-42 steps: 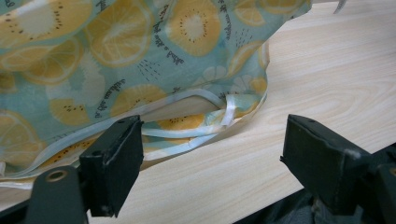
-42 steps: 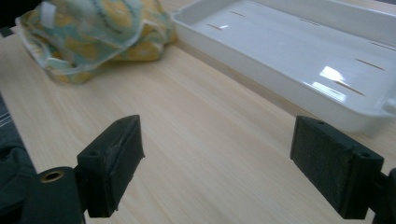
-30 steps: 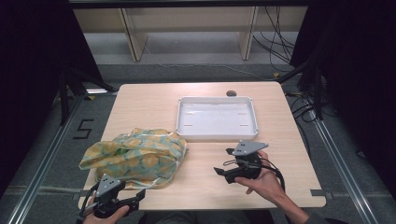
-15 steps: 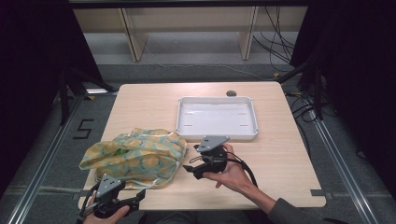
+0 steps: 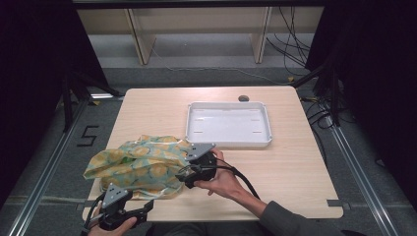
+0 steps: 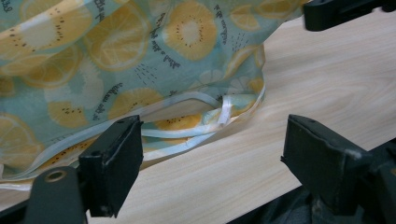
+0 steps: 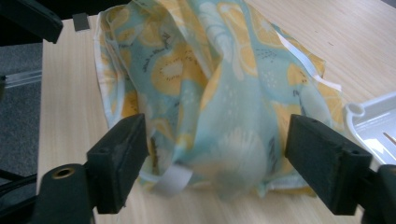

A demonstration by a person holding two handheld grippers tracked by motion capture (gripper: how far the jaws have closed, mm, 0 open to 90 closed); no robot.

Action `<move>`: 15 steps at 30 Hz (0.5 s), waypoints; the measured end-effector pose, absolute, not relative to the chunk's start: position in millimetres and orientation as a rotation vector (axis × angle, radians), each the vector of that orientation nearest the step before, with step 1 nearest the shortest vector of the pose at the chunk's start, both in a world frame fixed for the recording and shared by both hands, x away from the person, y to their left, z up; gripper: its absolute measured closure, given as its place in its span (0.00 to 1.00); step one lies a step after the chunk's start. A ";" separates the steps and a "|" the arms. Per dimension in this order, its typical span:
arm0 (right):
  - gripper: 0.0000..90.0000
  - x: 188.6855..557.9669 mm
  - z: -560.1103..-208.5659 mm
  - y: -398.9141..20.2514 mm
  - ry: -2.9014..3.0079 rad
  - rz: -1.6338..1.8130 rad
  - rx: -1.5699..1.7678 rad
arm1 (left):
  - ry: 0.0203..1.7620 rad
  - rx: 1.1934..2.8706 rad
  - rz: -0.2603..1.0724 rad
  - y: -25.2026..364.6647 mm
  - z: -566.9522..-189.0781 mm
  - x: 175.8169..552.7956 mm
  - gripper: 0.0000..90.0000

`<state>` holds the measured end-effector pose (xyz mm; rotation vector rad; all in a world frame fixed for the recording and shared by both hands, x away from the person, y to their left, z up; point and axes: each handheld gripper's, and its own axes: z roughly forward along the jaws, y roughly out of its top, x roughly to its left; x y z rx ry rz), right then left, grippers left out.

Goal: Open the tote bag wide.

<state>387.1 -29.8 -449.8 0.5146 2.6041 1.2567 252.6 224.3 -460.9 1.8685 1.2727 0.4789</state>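
Note:
A crumpled cloth bag [image 5: 137, 164] printed with yellow citrus slices on pale teal lies on the front left of the wooden table. My right gripper [image 5: 186, 178] is at the bag's right edge, open, its jaws standing on either side of a raised fold of the bag [image 7: 229, 116]. My left gripper [image 5: 147, 210] rests at the table's front edge just below the bag, open, with the bag's white-trimmed hem [image 6: 196, 119] a little beyond its jaws.
A white rectangular tray [image 5: 228, 124] stands behind the bag, right of centre; its corner [image 7: 373, 116] shows in the right gripper view. A round hole [image 5: 243, 98] sits near the table's back edge. Bare wood lies to the right of the tray.
My right gripper has moved left across the table, from the front right to the bag's right edge. The left gripper has stayed put.

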 end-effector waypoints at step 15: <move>1.00 403.9 -450.7 -17.1 2.616 1.235 0.460 | 1.211 1.896 0.510 229.4 -458.7 254.8 0.22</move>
